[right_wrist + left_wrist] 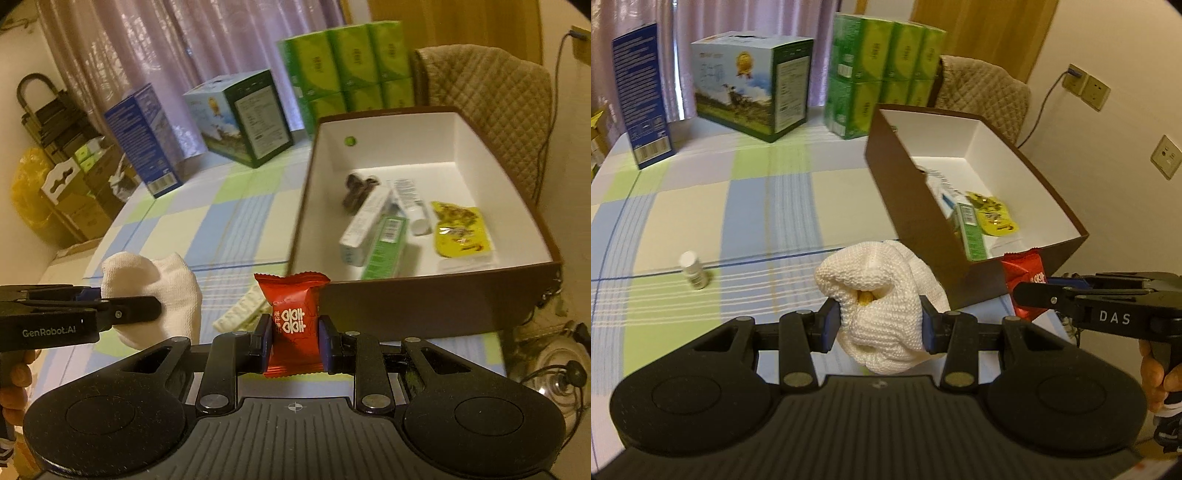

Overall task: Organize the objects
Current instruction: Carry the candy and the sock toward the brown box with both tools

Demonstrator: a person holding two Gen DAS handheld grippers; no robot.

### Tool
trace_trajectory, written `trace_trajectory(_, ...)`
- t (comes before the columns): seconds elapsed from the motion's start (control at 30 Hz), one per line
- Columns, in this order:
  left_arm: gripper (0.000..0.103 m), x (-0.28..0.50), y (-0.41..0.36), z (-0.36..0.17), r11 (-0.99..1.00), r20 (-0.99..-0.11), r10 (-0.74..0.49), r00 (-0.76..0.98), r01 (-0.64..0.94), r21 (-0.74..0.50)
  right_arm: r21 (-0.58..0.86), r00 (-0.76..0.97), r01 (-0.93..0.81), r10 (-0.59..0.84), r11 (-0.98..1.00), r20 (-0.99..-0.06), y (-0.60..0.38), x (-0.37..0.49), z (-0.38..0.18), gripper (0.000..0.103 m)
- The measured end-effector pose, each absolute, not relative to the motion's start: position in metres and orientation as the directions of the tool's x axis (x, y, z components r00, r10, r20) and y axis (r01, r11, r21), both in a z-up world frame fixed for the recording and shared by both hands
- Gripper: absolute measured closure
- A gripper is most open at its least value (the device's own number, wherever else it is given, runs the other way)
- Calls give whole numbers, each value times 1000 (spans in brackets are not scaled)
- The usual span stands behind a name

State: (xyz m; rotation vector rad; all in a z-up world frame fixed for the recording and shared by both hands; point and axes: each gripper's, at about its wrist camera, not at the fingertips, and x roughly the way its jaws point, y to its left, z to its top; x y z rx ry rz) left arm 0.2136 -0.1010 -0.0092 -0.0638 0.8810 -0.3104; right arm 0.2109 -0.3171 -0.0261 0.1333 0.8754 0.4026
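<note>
On the checked tablecloth (746, 206) the open box (424, 291) lies ahead of both claws: the right gripper (293, 341) (nearer) pinches a red packet (291, 317), the left gripper (879, 325) a white cloth (882, 295).

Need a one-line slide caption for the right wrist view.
Right gripper holds a red packet before the open box; left gripper grips a white cloth.
</note>
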Motion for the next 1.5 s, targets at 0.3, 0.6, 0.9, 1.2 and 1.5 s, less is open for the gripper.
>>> trace_trajectory(0.3, 65, 234, -147, -5, 942, -745, -317, 587, 286, -176, 281, 599, -255, 379, 925, -705, -359, 228, -18, 80)
trace_trajectory(0.6, 65, 256, -189, -2, 929, -740, -342, 580, 330, -170, 272, 629, -235, 359, 933, -689, -394, 251, -11, 80)
trace_trajectory(0.9, 65, 289, -224, -4, 917, -740, -354, 572, 370, -152, 254, 646, -211, 329, 944, -689, -420, 277, -10, 80)
trace_trajectory(1.2, 65, 332, -251, -8, 915, -741, -342, 578, 384, -124, 227, 656, -206, 307, 952, -690, -429, 321, -14, 80)
trace_trajectory(1.5, 65, 388, -274, -22, 919, -757, -311, 575, 385, -85, 192, 646, -207, 281, 959, -710, -427, 376, -31, 80)
